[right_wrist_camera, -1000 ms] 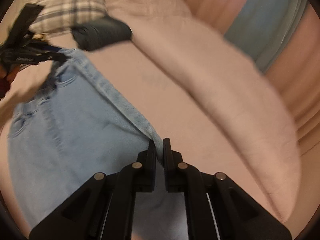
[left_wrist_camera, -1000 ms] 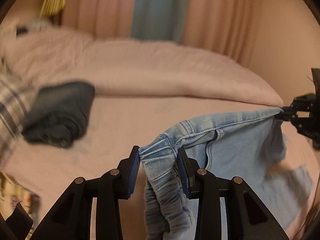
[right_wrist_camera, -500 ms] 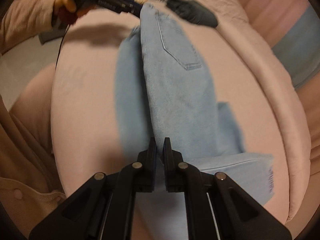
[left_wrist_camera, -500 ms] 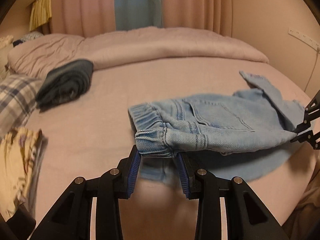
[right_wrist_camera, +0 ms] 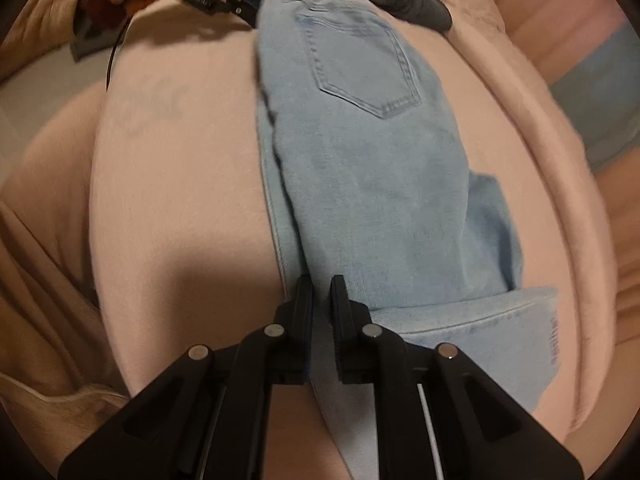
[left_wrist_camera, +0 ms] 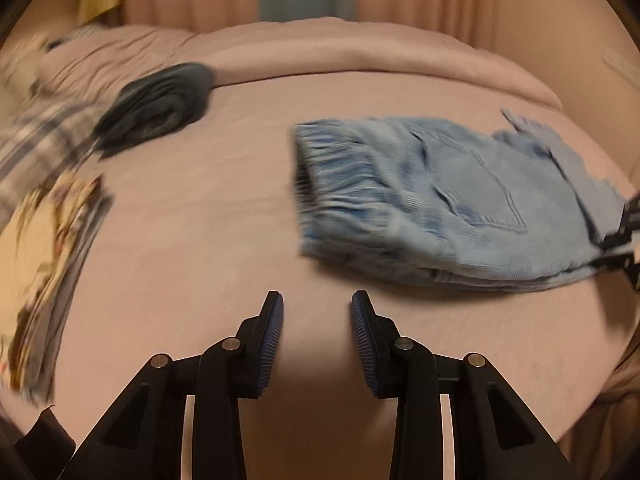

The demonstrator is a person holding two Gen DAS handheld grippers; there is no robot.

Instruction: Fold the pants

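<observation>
The light blue jeans point(left_wrist_camera: 432, 196) lie folded lengthwise on the pink bed, elastic waistband toward the left, back pocket up. In the right wrist view the jeans point(right_wrist_camera: 360, 152) stretch away from me. My left gripper point(left_wrist_camera: 316, 320) is open and empty, just in front of the waistband and apart from it; it also shows in the right wrist view point(right_wrist_camera: 248, 4) at the waistband end. My right gripper point(right_wrist_camera: 321, 292) has its jaws slightly parted around the folded leg edge, and shows at the right edge of the left wrist view point(left_wrist_camera: 618, 248).
A folded dark garment point(left_wrist_camera: 160, 108) lies at the back left of the bed point(left_wrist_camera: 240, 208), next to a plaid garment point(left_wrist_camera: 36, 148) and a yellow patterned cloth point(left_wrist_camera: 40, 260). A rolled duvet point(left_wrist_camera: 360, 56) runs along the back. Curtains hang behind.
The jeans were laid down on the bed, folded lengthwise. My left gripper let go of the waistband and drew back. My right gripper's jaws have parted slightly at the leg end.
</observation>
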